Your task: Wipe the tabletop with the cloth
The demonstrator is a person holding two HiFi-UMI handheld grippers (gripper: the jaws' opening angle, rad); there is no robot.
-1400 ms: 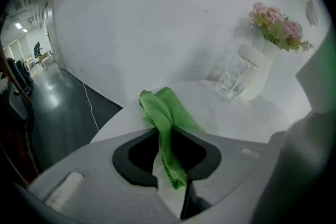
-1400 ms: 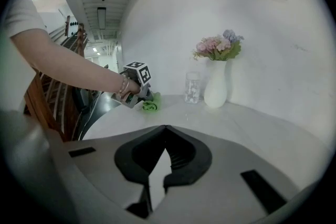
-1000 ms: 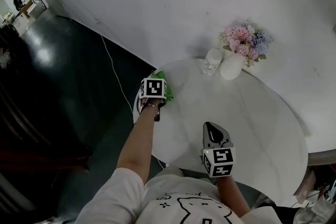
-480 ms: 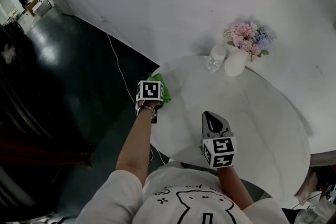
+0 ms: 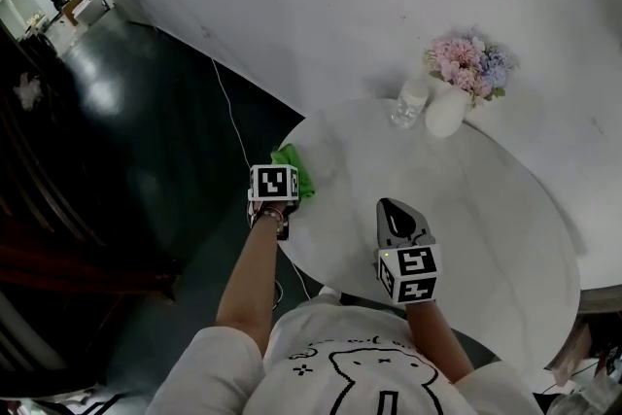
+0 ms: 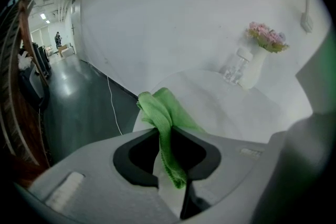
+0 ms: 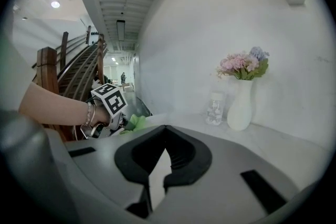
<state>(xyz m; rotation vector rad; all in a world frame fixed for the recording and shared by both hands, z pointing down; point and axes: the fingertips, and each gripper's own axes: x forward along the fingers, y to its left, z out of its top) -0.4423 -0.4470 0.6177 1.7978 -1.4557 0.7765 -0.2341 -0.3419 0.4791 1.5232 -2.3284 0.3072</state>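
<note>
No text, labels, brands or numbers can be read

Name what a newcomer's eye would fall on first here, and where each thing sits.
The bright green cloth stands out, pinched in the left tool at the left edge of the round white table. Next, pink and blue flowers in a white vase at the table's far side.

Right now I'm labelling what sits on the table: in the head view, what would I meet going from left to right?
cloth → bottle → vase of flowers
</note>
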